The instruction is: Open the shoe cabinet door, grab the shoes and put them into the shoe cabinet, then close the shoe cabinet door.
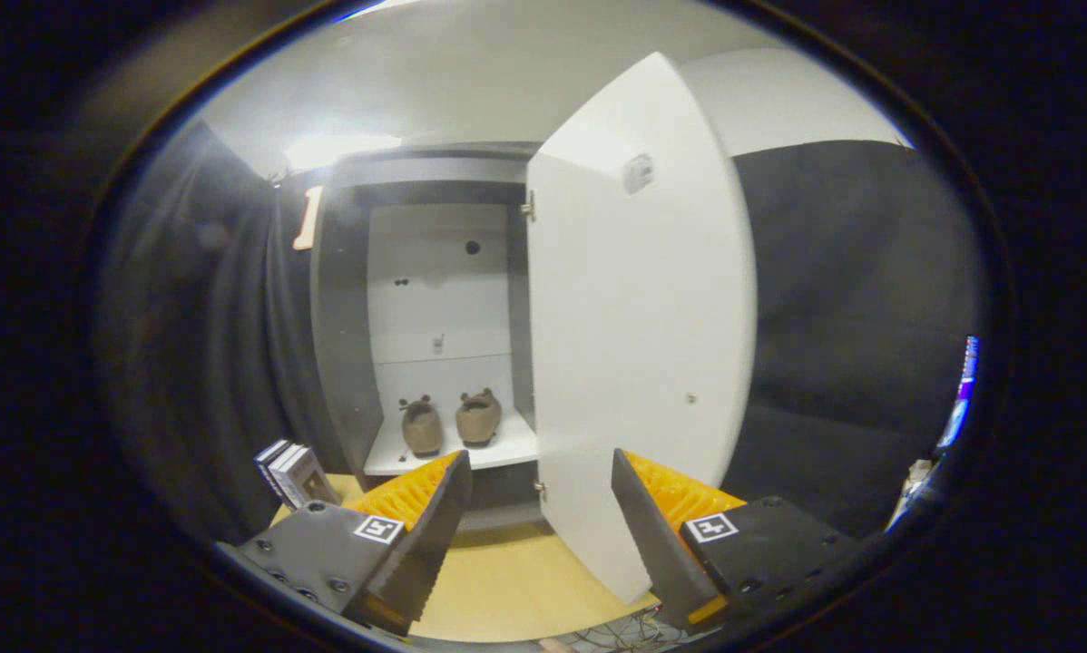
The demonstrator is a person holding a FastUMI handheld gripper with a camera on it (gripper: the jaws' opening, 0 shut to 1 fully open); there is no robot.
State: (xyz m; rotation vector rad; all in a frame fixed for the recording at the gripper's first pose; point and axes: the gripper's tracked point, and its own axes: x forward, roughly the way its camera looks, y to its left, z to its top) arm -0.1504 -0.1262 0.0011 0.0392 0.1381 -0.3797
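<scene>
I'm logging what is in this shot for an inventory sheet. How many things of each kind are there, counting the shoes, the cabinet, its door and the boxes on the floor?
Shoes: 2, one beside the other on the cabinet's bottom shelf
Shoe cabinet: 1
Cabinet door: 1, swung open
Small boxes: 2, left of the cabinet
Gripper: 1, open, holding nothing
Total: 7

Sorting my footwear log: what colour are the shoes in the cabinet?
Brown shoes, seen in the gripper view beyond the open fingers.
</scene>
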